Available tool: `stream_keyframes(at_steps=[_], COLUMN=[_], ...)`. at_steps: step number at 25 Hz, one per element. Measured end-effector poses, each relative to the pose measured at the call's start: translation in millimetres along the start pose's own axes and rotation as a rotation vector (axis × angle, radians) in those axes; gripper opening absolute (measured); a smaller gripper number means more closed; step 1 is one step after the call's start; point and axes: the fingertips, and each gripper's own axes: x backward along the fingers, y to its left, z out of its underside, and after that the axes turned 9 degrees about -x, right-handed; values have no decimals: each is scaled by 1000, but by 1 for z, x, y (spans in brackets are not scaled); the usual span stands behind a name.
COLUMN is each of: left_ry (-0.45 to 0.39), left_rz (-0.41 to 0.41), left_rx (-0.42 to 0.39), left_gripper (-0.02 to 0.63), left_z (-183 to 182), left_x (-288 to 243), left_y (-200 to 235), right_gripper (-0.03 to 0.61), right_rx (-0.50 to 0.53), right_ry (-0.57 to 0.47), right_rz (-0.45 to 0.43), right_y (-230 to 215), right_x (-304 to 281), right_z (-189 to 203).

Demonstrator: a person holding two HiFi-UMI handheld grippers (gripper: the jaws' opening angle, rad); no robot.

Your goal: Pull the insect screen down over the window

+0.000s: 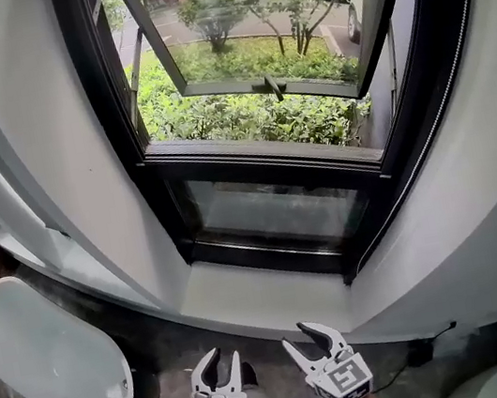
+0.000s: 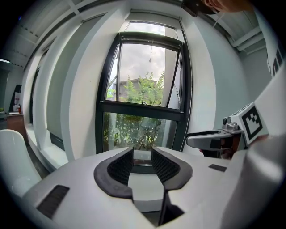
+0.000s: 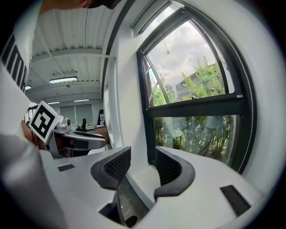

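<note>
A tall black-framed window [image 1: 260,158] is in front of me; its upper sash [image 1: 257,82] is swung open outward over green bushes. The left gripper view shows a dark bar [image 2: 152,39] across the frame's top with a thin cord [image 2: 150,53] hanging from it; no screen covers the glass. My left gripper [image 1: 223,358] [image 2: 142,154] is low, short of the sill, open and holding nothing. Beside it my right gripper [image 1: 303,336] [image 3: 142,154] is also open and holds nothing. Both point towards the window.
A white sill [image 1: 265,295] runs under the lower fixed pane [image 1: 279,209]. A white rounded seat [image 1: 48,357] stands at the left on the dark floor. A black cable [image 1: 418,349] lies at the right wall's foot. White curved walls flank the window.
</note>
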Motion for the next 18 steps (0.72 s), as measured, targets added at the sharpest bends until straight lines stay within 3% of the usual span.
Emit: stream_keyframes(at_steps=[3, 8, 13, 18], left_ry=[-2, -21, -62, -77], left_rz=[42, 150, 288, 401], left_rx=[0, -24, -93, -208], left_gripper=[120, 124, 184, 227], left_z=[-10, -45, -94, -131], left_x=[-29, -78, -118, -146], left_y=[24, 58, 86, 108], right_gripper=[210, 210, 210, 230], right_rx=[-5, -12, 186, 303], right_ry=[45, 73, 47, 47], right_rz=[-10, 3, 97, 209], right_y=[-9, -21, -41, -67], right_x=[-33, -78, -110, -130], right_z=[-14, -52, -104, -154])
